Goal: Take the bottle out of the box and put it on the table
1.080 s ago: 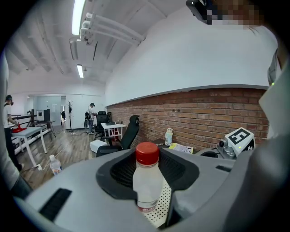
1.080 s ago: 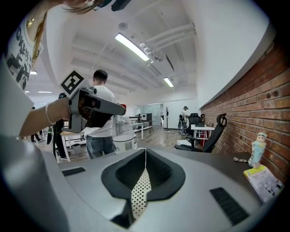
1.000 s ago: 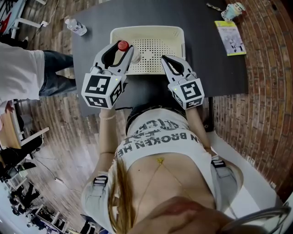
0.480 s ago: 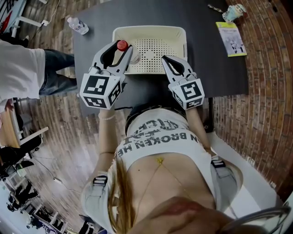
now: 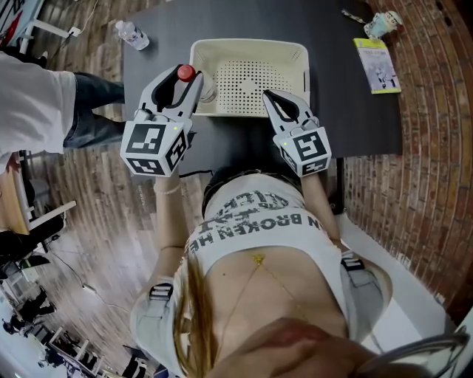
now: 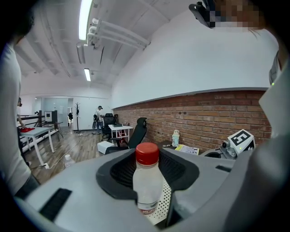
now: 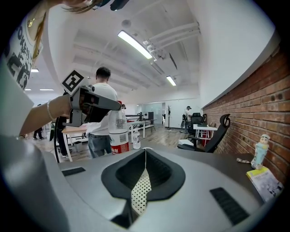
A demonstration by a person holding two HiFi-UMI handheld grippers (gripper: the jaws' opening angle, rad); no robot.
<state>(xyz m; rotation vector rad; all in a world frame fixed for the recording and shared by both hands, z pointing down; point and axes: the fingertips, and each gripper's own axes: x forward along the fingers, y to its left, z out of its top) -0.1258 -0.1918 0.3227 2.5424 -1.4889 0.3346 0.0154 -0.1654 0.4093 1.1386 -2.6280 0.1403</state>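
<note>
The clear bottle [image 5: 185, 72] with a red cap and a red label stands upright between the jaws of my left gripper [image 5: 182, 81], which is shut on its body. It hangs in the air over the left rim of the cream perforated box [image 5: 251, 53]. The left gripper view has the bottle [image 6: 147, 188] dead centre between the pads. In the right gripper view the bottle [image 7: 118, 132] is lifted at the left. My right gripper [image 5: 271, 97] is shut and holds nothing, at the box's near rim; its tips [image 7: 145, 150] meet.
The box sits on a dark table [image 5: 347, 111]. A second small water bottle [image 5: 131, 33] stands at the table's far left corner. A booklet [image 5: 377, 65] and a small figurine [image 5: 383, 22] lie far right. A person [image 5: 37, 111] stands left of the table.
My left gripper has carried the bottle leftward, from over the box's left corner to its left rim. The right gripper has hardly moved.
</note>
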